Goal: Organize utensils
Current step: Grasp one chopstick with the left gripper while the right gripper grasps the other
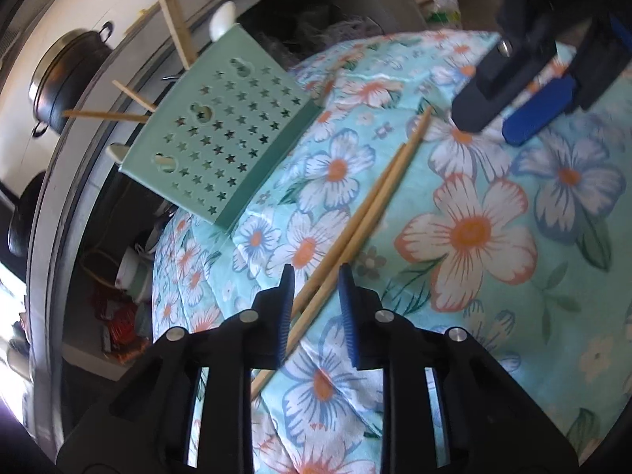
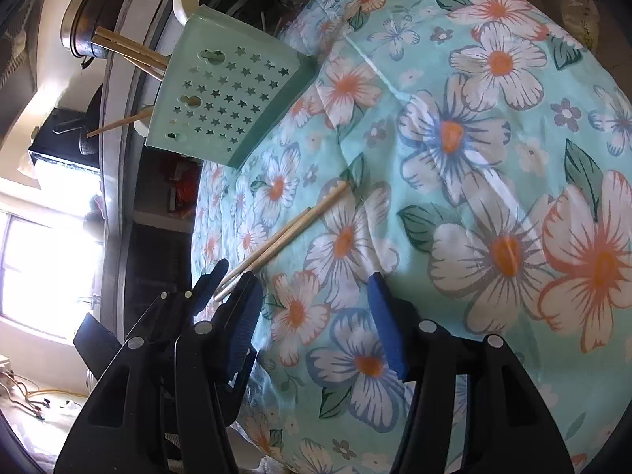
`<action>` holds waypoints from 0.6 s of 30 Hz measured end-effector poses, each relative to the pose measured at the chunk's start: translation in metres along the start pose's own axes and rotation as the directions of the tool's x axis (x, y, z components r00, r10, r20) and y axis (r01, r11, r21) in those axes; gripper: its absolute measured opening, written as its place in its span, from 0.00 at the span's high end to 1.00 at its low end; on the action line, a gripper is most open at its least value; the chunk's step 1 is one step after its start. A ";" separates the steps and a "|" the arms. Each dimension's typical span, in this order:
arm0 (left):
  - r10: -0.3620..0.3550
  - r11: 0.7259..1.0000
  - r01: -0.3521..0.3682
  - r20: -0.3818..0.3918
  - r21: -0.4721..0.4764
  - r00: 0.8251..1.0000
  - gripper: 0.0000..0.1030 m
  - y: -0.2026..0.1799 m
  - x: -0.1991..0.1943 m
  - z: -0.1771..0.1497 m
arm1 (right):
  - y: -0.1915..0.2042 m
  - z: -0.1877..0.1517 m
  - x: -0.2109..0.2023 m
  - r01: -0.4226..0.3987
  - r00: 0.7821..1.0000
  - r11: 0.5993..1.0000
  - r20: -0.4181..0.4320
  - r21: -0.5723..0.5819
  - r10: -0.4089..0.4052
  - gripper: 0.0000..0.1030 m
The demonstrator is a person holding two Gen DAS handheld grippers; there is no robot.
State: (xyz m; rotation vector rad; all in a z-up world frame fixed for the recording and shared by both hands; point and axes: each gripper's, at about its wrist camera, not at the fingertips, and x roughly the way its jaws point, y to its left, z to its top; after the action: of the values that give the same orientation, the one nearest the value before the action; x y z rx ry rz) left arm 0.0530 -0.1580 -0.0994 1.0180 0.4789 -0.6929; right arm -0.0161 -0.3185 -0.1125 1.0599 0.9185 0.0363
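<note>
Two wooden chopsticks (image 1: 367, 205) lie side by side on the flowered tablecloth (image 1: 493, 335). My left gripper (image 1: 316, 304) is open, its blue fingers on either side of their near ends, not closed on them. In the right wrist view the chopsticks (image 2: 284, 233) lie ahead to the left, their near ends at the left gripper (image 2: 229, 280). My right gripper (image 2: 316, 335) is open and empty above the cloth; it shows in the left wrist view (image 1: 509, 114) at upper right. A mint-green utensil holder with star holes (image 1: 221, 130) stands at the table's far edge, holding chopsticks and white spoons.
The holder also shows in the right wrist view (image 2: 225, 94). A dark metal pot (image 1: 67, 79) sits on a white appliance beyond the table. Below the table's edge are clutter and containers (image 1: 126, 300). A bright window (image 2: 43, 268) is at left.
</note>
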 end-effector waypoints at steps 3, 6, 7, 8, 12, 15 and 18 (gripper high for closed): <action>0.003 0.999 -0.003 -0.004 0.053 1.000 0.87 -0.007 0.002 -0.002 | -0.002 0.000 0.000 -0.009 1.000 1.000 0.001 0.005 0.009 0.47; 0.002 0.997 -0.002 0.001 0.073 1.000 0.91 -0.010 0.002 -0.003 | -0.002 -0.001 0.001 -0.018 1.000 1.000 0.004 0.009 0.018 0.47; 0.002 0.996 -0.003 0.005 0.084 1.000 0.93 -0.011 0.002 -0.003 | -0.003 -0.001 0.001 -0.022 1.000 1.000 0.005 0.011 0.022 0.47; 0.002 0.996 -0.003 0.011 0.093 1.000 0.96 -0.012 0.001 -0.003 | -0.003 -0.001 0.001 -0.025 1.000 1.000 0.005 0.014 0.025 0.47; -0.009 0.994 0.007 0.019 0.107 1.000 1.00 -0.012 -0.005 -0.002 | -0.006 -0.002 -0.001 -0.027 1.000 1.000 0.006 0.015 0.027 0.47; -0.027 0.994 0.024 0.020 0.110 0.999 1.00 -0.011 -0.011 -0.004 | -0.007 -0.003 -0.003 -0.029 1.000 0.999 0.007 0.017 0.028 0.47; -0.035 0.992 0.033 0.018 0.123 0.999 1.00 -0.010 -0.014 -0.009 | -0.007 -0.003 -0.003 -0.028 1.000 0.999 0.007 0.017 0.028 0.47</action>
State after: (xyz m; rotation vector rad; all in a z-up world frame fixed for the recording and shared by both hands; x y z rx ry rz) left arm 0.0354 -0.1496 -0.0998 1.1199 0.4415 -0.7699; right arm -0.0231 -0.3216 -0.1164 1.0886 0.8990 0.0482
